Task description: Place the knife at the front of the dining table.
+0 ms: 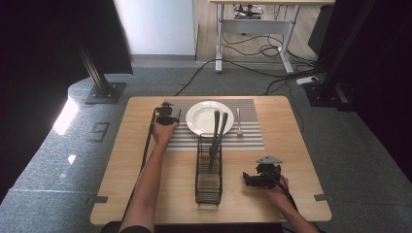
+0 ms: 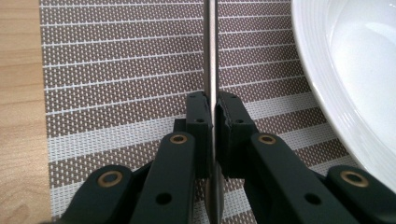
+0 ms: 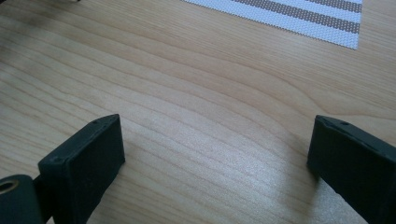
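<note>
My left gripper (image 1: 167, 118) (image 2: 214, 108) is shut on a thin metal piece of cutlery (image 2: 212, 56). I see the piece edge-on, and it lies low over the striped placemat (image 2: 116, 70), just left of the white plate (image 2: 355, 70) (image 1: 210, 117). My right gripper (image 1: 253, 179) (image 3: 215, 140) stands open over bare wood at the front right of the table, with nothing between its jaws. A metal fork (image 1: 238, 122) lies on the placemat (image 1: 250, 138) right of the plate.
A black wire caddy (image 1: 209, 177) stands at the table's middle front with two dark-handled utensils (image 1: 217, 131) leaning out toward the plate. The wooden table (image 1: 126, 170) has bare wood on both sides of the caddy. Behind the table are a desk frame and floor cables.
</note>
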`<state>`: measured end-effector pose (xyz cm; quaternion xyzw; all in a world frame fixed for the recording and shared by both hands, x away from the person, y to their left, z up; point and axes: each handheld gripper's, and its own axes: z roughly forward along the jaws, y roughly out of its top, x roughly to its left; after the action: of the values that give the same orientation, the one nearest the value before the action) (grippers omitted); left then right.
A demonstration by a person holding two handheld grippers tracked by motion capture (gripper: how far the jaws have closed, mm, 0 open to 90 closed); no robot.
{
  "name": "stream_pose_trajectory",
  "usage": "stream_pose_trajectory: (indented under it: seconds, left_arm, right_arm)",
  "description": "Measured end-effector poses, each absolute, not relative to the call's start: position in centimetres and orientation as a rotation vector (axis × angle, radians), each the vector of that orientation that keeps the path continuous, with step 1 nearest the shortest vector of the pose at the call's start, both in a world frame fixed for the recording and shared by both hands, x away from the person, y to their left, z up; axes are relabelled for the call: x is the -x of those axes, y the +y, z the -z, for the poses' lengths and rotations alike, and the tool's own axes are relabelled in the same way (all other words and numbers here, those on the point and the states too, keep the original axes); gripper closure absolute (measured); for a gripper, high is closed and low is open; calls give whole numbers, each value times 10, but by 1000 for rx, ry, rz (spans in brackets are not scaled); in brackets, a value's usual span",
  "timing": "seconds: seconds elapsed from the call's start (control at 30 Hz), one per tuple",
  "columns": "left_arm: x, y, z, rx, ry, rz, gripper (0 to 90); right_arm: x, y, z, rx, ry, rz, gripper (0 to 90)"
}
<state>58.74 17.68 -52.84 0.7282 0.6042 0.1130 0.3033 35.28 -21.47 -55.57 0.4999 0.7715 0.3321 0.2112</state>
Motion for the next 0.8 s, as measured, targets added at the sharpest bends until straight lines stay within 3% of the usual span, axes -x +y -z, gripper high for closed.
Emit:
stream_pose_trajectory:
  seconds: [0.63,0.8]
  left_arm:
    - [-577,177,535,-1923,1527,-396,812]
    - [-577,177,535,-1924,1505,-376,751]
  right_arm:
    - [-352,-214,556,-1387,2141,-924,48]
    - [-352,-214,556,-1387,2140,-925,51]
